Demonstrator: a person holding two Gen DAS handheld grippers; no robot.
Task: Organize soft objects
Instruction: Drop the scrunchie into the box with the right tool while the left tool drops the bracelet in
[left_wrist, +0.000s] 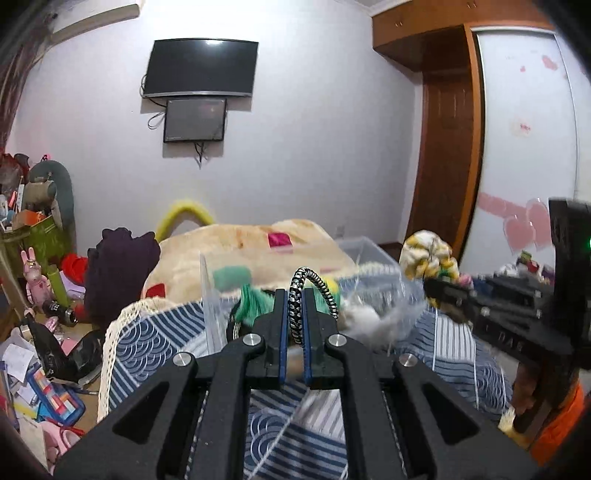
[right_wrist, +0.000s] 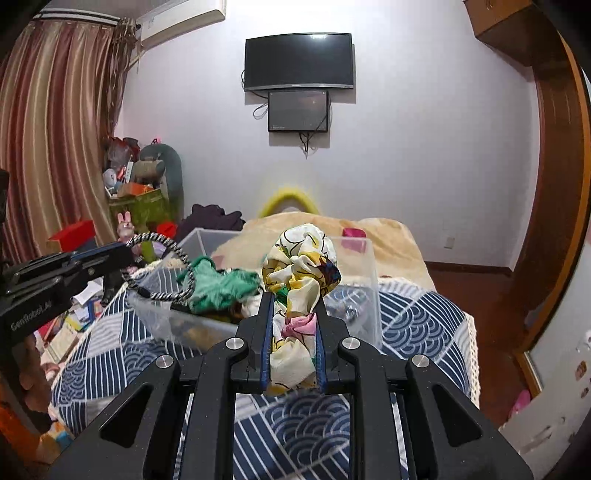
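Where bedspread (right_wrist: 406, 325) spreads, white walls (right_wrist: 424, 147) behind.

Black-and-white braided cord (left_wrist: 297, 295) at frame centre, pinched between blue-edged black fingers (left_wrist: 281, 325). Cream scarf (right_wrist: 301, 266) with yellow, pink and dark outlines, mid-frame. Navy-and-white wave-and-stripe bedspread (right_wrist: 417, 321) below; green cloth (right_wrist: 218, 288) left of centre.

cord (left_wrist: 296, 295): black-white braided, looped, pinched upright in left gripper (left_wrist: 294, 295) | scarf (right_wrist: 301, 266): cream-yellow print, bunched, clamped in right gripper (right_wrist: 293, 295) | bin (right_wrist: 369, 280): clear plastic, at 12 o'clock, green cloth (right_wrist: 221, 284) inside
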